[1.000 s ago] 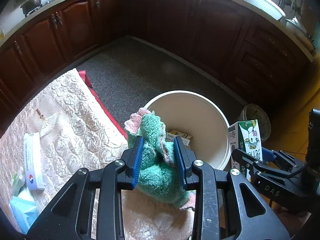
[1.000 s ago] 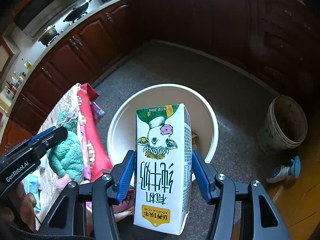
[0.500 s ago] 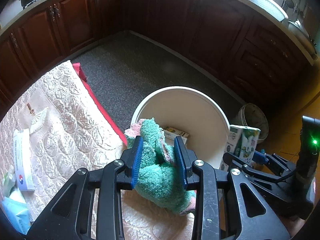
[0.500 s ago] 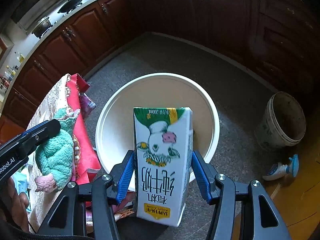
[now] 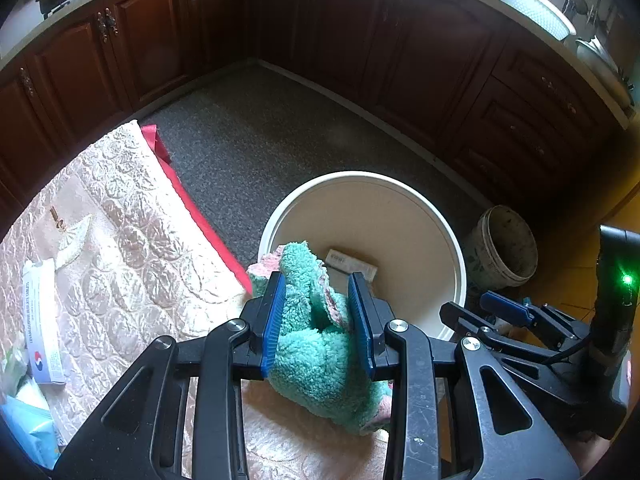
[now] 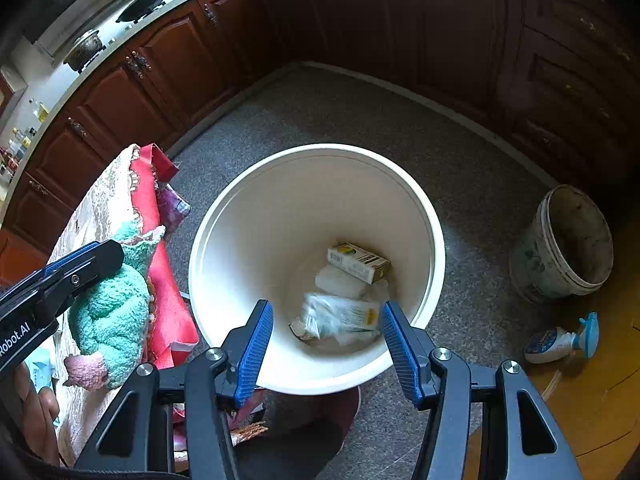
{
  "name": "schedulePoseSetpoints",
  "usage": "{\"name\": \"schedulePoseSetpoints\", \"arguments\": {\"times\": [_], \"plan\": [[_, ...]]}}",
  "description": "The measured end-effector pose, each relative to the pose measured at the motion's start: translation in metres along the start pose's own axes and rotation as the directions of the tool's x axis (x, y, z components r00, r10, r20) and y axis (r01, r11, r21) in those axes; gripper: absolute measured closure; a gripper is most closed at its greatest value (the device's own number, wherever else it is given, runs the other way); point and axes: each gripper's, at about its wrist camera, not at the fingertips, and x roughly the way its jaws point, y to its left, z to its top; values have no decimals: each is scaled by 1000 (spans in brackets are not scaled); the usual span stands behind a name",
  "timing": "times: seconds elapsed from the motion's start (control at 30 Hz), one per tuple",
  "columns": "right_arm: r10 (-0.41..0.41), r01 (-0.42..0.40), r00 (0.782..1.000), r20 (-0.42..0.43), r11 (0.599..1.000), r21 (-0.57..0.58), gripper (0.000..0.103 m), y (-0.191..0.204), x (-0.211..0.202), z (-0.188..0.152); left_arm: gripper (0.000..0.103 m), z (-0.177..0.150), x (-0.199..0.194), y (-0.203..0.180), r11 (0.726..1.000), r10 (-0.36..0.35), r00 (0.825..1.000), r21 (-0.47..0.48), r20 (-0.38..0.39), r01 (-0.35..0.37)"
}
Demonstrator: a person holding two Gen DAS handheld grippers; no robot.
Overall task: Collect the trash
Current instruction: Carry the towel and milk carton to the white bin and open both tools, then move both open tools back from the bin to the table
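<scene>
Right wrist: right claw (image 6: 326,344) angled down, empty above bin (image 6: 434,240); left claw (image 5: 318,322) grips cloth (image 5: 316,356).

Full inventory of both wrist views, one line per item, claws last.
bucket: 1, white, on the floor under the right claw
milk carton: 1, white and green, blurred, inside the bucket
small box: 1, white and yellow, inside the bucket
towel: 1, teal with pink edge, over the table edge
quilted cover: 1, cream, on the table
medicine box: 1, white, on the cover
old pail: 1, grey, on the floor
spray bottle: 1, white and blue, lying on the floor
left claw: shut on the towel
right claw: open, nothing between
</scene>
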Motion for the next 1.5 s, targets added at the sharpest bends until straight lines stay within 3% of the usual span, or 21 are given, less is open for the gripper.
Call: {"name": "schedulePoseSetpoints", "arguments": {"times": [0.23, 0.33, 0.43, 0.53, 0.73, 0.9, 1.17, 1.37, 1.5], "plan": [[-16, 16, 1000, 7, 1000, -12, 48, 5, -4, -1, 72, -1, 0, -1, 1000, -12, 1000, -1, -1, 12], [-20, 20, 1000, 15, 1000, -9, 48, 5, -7, -1, 62, 0, 1, 1, 999, -33, 999, -9, -5, 33], [-26, 27, 999, 19, 1000, -14, 48, 4, -9, 0, 45, 1, -1, 3, 996, -90, 996, -21, -3, 90], [-32, 32, 999, 24, 999, -11, 48, 2, -12, -1, 35, 3, -8, 7, 988, -149, 989, -39, 16, 149], [-48, 47, 998, 35, 999, 20, 48, -7, -20, -3, 34, 5, -27, 17, 972, -219, 974, -80, 47, 223], [-46, 45, 998, 44, 999, 19, 48, -6, -25, -4, 34, 0, -42, 23, 977, -192, 979, -81, 73, 198], [-21, 22, 998, 52, 1000, -10, 47, 12, -31, -8, 34, -21, -64, 37, 992, -67, 993, -95, 101, 77], [5, -2, 998, 65, 999, -45, 39, 35, -40, -12, 34, -34, -80, 55, 990, -5, 994, -142, 113, 21], [25, -19, 996, 81, 997, -76, 39, 55, -49, -13, 34, -45, -95, 66, 988, 50, 989, -153, 137, -29]]}}
